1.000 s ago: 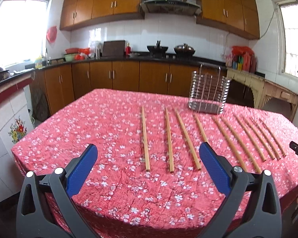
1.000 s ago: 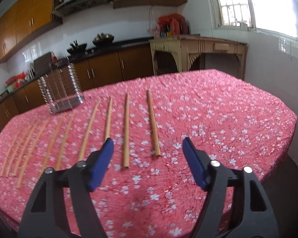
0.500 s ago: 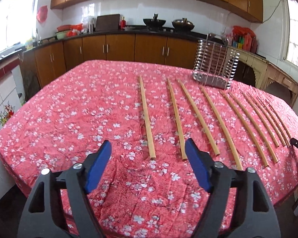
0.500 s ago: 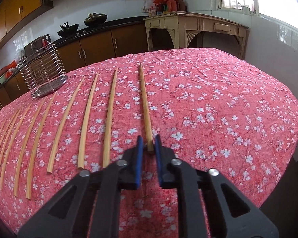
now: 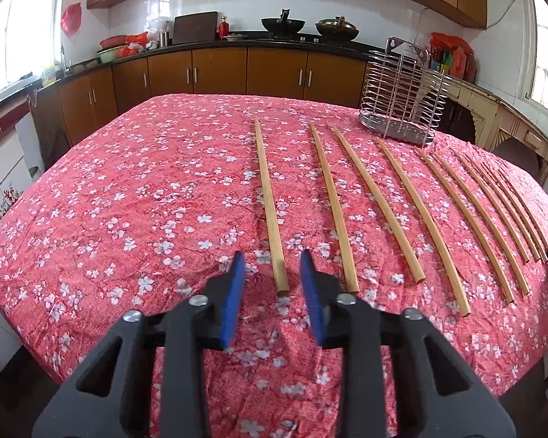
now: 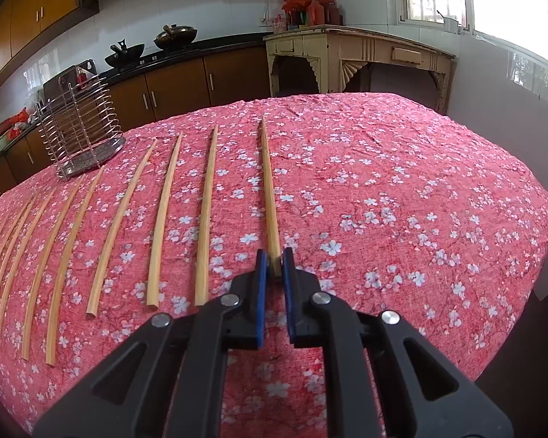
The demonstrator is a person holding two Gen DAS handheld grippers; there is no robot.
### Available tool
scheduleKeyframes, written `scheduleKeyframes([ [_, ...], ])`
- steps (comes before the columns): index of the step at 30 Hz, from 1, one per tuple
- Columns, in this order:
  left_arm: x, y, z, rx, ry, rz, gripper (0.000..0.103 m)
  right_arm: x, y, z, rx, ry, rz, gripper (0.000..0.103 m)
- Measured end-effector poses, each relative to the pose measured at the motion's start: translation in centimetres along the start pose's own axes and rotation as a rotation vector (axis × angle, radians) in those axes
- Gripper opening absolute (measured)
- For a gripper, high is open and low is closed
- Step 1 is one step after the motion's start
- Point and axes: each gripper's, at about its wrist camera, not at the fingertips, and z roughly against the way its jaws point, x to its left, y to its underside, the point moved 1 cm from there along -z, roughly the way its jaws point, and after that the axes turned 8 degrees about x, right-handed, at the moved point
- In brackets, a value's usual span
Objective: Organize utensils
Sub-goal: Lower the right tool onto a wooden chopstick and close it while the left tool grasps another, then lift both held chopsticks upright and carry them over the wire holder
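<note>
Ten chopsticks (image 5: 332, 197) on tablecloth (image 5: 128, 200), rack (image 5: 402, 98) behind; right tool (image 6: 273, 262) clamps rightmost chopstick (image 6: 268, 186), left tool (image 5: 272, 270) closing, ungripped

Daylight enters through windows on both sides; the window (image 6: 493, 3) in the right wrist view is blown out to white glare, and the white wall tiles (image 5: 237, 3) carry soft reflections. The surface (image 5: 146, 200) is evenly, brightly lit with only faint shadows. Fisheye distortion bends straight lines near the edges, corners vignette dark, and focus is sharp throughout.
</note>
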Motion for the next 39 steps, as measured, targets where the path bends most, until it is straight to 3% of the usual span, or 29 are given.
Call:
scheduleKeyframes([
  [2,-0.3,0.2,0.1,-0.001,-0.002,-0.008,0.013,0.1,0.0,0.0,-0.002,0.002,0.007,0.008],
  [4,-0.6,0.2,0.1,0.003,0.003,-0.018,0.008,0.0,0.0,0.1,0.0,-0.005,0.011,0.008],
  [10,0.2,-0.2,0.8,-0.007,0.018,-0.02,0.007,0.0,-0.2,1.0,-0.02,-0.016,0.017,0.008],
  [17,1.2,-2.1,3.9,-0.092,0.009,-0.056,0.007,0.4,-1.7,4.3,-0.11,-0.022,0.042,0.008],
  [27,1.9,-8.7,9.2,-0.298,0.012,-0.088,0.007,1.1,-6.8,9.9,-0.281,-0.034,0.081,0.008],
  [39,2.8,-17.1,9.8,-0.381,0.033,-0.047,0.007,2.0,-14.6,12.3,-0.405,-0.026,0.089,0.008],
])
